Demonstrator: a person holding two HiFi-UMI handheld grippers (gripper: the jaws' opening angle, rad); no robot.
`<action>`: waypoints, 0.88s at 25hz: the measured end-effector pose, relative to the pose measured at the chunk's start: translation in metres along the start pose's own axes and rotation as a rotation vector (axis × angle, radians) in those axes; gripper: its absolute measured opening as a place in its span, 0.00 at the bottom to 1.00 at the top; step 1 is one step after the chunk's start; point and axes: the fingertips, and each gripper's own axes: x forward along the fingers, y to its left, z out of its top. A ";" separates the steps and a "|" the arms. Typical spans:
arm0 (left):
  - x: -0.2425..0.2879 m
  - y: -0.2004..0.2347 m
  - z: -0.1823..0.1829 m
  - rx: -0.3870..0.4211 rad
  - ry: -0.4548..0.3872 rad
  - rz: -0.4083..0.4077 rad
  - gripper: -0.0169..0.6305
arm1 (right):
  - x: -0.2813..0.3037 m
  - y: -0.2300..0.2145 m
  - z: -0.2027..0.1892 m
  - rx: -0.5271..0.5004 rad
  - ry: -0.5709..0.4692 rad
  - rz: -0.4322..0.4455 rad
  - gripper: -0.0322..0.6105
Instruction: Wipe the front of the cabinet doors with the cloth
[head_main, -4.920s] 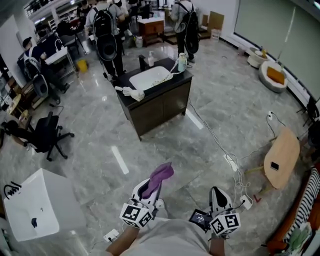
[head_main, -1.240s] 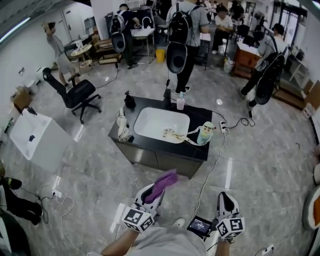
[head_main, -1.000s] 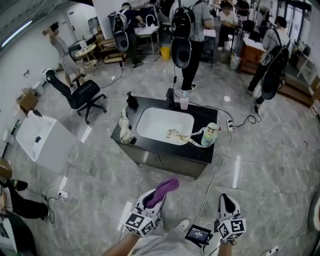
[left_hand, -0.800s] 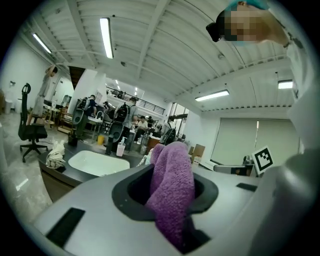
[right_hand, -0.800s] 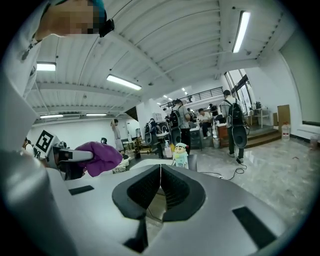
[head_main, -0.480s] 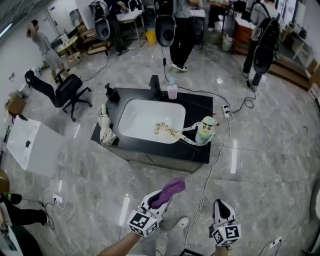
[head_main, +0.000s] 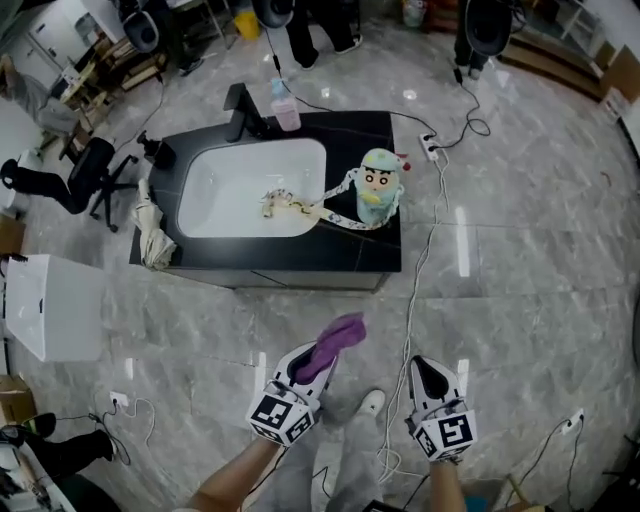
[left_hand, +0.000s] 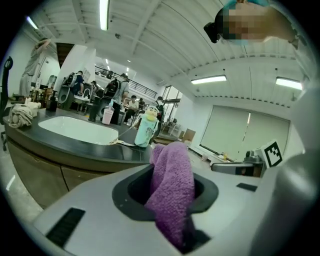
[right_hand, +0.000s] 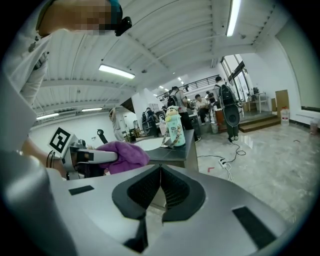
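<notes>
Cloth (head_main: 338, 335), clamped in the left gripper (head_main: 300, 368) short of the cabinet doors (left_hand: 35, 170), could slip free under wiping friction, its hold seemingly shallow, while the right gripper (head_main: 428, 378) sits closed, empty.

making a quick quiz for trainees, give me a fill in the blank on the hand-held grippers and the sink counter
1. The left hand-held gripper is shut on a ____ cloth.
2. The right hand-held gripper has its jaws ____, with nothing between them.
3. In the head view, the bottle stands on the counter at the basin's ____ side.

Missing words: purple; shut; right
</notes>
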 end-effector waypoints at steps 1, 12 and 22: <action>0.009 0.000 -0.011 0.006 0.012 -0.010 0.18 | 0.001 -0.001 -0.009 0.004 0.005 0.001 0.09; 0.104 0.026 -0.075 0.011 0.037 -0.072 0.18 | 0.015 -0.034 -0.105 0.060 0.038 -0.061 0.09; 0.166 0.040 -0.120 0.067 0.073 -0.107 0.18 | 0.046 -0.045 -0.154 0.134 0.039 -0.053 0.09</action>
